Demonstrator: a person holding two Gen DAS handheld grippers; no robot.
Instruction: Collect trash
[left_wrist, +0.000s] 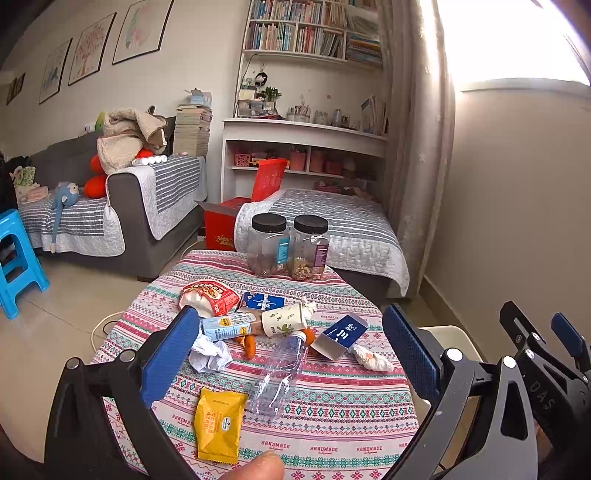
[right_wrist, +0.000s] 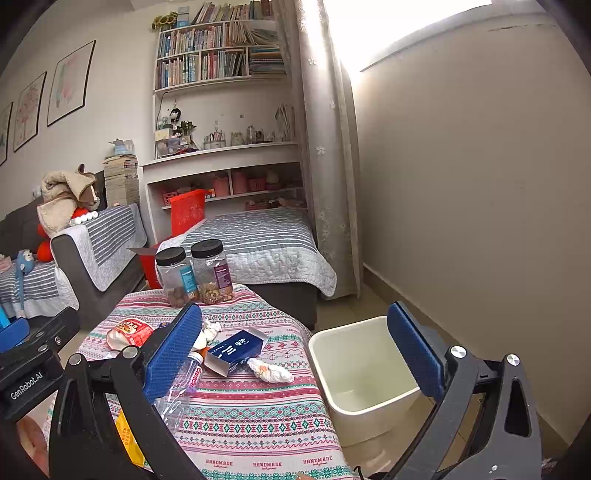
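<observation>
Trash lies spread on a patterned tablecloth (left_wrist: 332, 413): a clear plastic bottle (left_wrist: 280, 373), a yellow snack packet (left_wrist: 218, 424), a crumpled white paper (left_wrist: 210, 354), a dark blue carton (left_wrist: 341, 336), a crumpled tissue (left_wrist: 373, 360), a paper cup (left_wrist: 284, 321) and a red-and-white wrapper (left_wrist: 210, 297). My left gripper (left_wrist: 291, 354) hangs open above the bottle, holding nothing. My right gripper (right_wrist: 295, 350) is open and empty, between the table edge and a cream bin (right_wrist: 364, 376) on the floor. The blue carton (right_wrist: 236, 349) and tissue (right_wrist: 269, 371) lie just left of it.
Two black-lidded jars (left_wrist: 288, 245) with snacks stand at the table's far edge. Behind are a grey sofa (left_wrist: 122, 206), a quilted daybed (left_wrist: 332, 221), a red box (left_wrist: 225, 225) and bookshelves (left_wrist: 310, 33). A blue stool (left_wrist: 18, 258) stands left. A beige wall (right_wrist: 480, 203) flanks the bin.
</observation>
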